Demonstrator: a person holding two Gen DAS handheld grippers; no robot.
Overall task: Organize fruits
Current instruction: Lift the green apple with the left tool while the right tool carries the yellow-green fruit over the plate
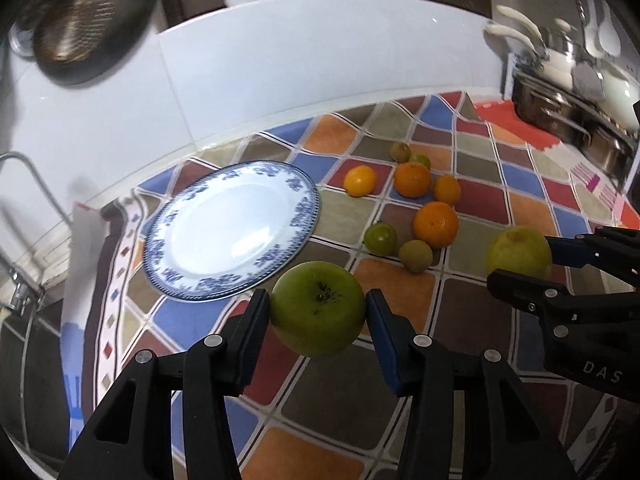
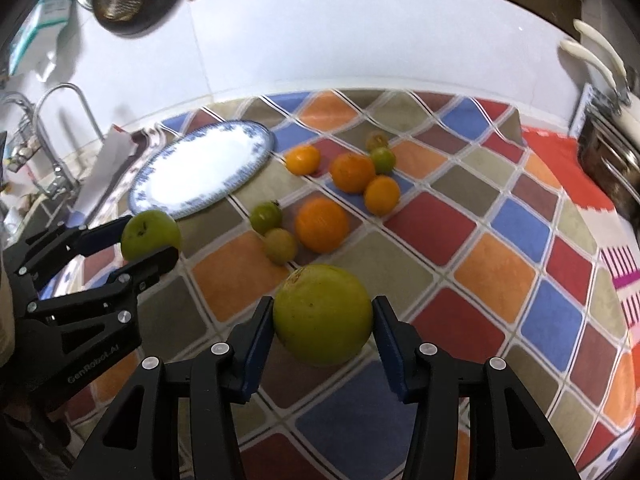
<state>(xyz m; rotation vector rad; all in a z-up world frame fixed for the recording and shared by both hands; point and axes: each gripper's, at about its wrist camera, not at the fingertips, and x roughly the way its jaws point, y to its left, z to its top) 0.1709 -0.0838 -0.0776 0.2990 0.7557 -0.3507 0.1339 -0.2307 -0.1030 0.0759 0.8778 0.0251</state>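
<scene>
Plate (image 1: pixel 188 268) is lying bare, open from above. Fruit cluster (image 1: pixel 416 208) is crowding the cloth (image 2: pixel 500 276) just right of it, blocking a low path there. Right gripper (image 1: pixel 520 272) with its fruit is sitting right of the left gripper (image 1: pixel 318 308). Wall (image 1: pixel 280 60) is closing off the back.

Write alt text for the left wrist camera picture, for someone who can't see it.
The left gripper holds a green apple between its jaws above a checked tablecloth, near an empty blue-and-white plate. Oranges and small green fruits lie loose beyond, and at right the right gripper holds a yellow-green fruit.
</scene>
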